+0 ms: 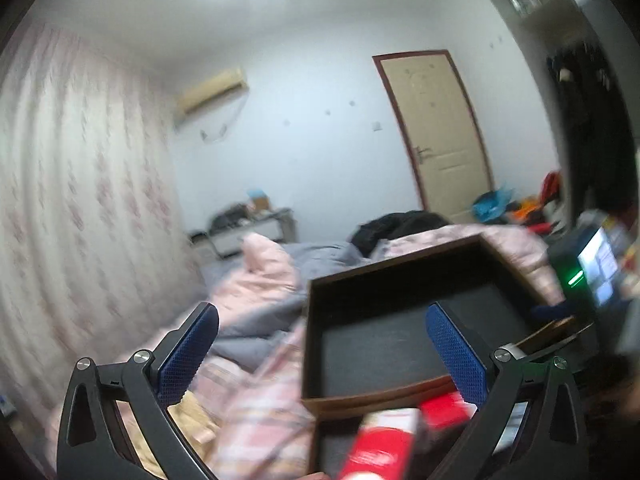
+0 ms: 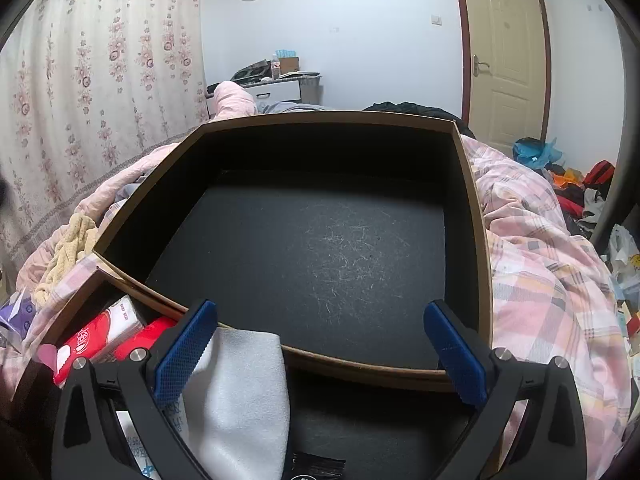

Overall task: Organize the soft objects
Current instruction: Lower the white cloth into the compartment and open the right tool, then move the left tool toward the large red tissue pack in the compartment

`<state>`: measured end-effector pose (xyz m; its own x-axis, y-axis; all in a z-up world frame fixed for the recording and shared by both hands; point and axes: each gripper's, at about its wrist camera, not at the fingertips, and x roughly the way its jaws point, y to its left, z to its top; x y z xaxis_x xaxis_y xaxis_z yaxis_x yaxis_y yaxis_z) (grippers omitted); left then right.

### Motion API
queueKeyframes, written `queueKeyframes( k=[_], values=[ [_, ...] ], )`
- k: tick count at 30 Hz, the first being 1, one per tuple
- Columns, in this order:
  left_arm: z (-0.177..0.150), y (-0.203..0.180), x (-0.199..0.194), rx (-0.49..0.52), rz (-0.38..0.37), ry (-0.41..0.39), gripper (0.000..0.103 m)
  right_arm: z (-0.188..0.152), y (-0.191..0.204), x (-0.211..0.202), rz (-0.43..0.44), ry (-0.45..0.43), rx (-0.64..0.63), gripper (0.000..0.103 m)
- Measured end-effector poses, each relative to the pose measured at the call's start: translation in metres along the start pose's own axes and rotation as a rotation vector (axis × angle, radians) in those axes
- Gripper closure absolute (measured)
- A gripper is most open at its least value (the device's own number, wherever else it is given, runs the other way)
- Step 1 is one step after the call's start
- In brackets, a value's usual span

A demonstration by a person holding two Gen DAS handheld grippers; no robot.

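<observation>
A large brown box (image 2: pixel 320 248) with a black, bare inside lies on the pink plaid quilt (image 2: pixel 540 280). Its near edge rests over a second dark box (image 2: pixel 76 292) that holds red and white tissue packs (image 2: pixel 100 332) and a folded white cloth (image 2: pixel 240 392). My right gripper (image 2: pixel 320 306) hovers open over that near edge, its left finger above the white cloth, gripping nothing. The blurred left wrist view shows my left gripper (image 1: pixel 320 312) wide open with nothing in it, in front of the large box (image 1: pixel 400 254), with the red packs (image 1: pixel 384 440) below. A beige knitted cloth (image 2: pixel 68 248) lies left of the boxes.
A flowered curtain (image 2: pixel 100 80) hangs along the left side. A desk (image 2: pixel 276 84) stands at the far wall beside a beige door (image 2: pixel 508 60). Clothes and bags (image 2: pixel 576 184) are piled on the floor at the right. A lit screen (image 1: pixel 596 268) stands right of the box.
</observation>
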<state>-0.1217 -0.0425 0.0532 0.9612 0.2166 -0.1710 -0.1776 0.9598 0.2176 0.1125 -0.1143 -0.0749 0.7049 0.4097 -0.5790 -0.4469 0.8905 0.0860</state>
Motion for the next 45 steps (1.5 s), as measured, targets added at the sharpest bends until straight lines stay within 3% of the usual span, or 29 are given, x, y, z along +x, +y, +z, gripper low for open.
queueKeyframes(
  k=[3,5,9,20,45],
  values=[
    [0.01,0.016,-0.005,-0.137,-0.104,0.105,0.0,0.0,0.0,0.0,0.0,0.001,-0.001,0.001],
    [0.012,0.017,-0.007,-0.156,-0.105,0.14,0.0,-0.001,0.0,0.001,0.001,0.0,-0.002,0.001],
    [0.016,0.01,-0.019,-0.128,-0.03,0.114,0.0,-0.001,0.001,0.001,0.002,0.0,-0.002,0.001],
    [0.016,0.019,-0.027,-0.104,0.021,0.077,0.0,-0.001,0.001,0.001,0.002,0.0,-0.002,0.001],
    [0.014,0.016,-0.027,-0.089,0.016,0.075,0.0,-0.001,0.001,0.002,0.002,-0.001,-0.002,0.001]
  ],
)
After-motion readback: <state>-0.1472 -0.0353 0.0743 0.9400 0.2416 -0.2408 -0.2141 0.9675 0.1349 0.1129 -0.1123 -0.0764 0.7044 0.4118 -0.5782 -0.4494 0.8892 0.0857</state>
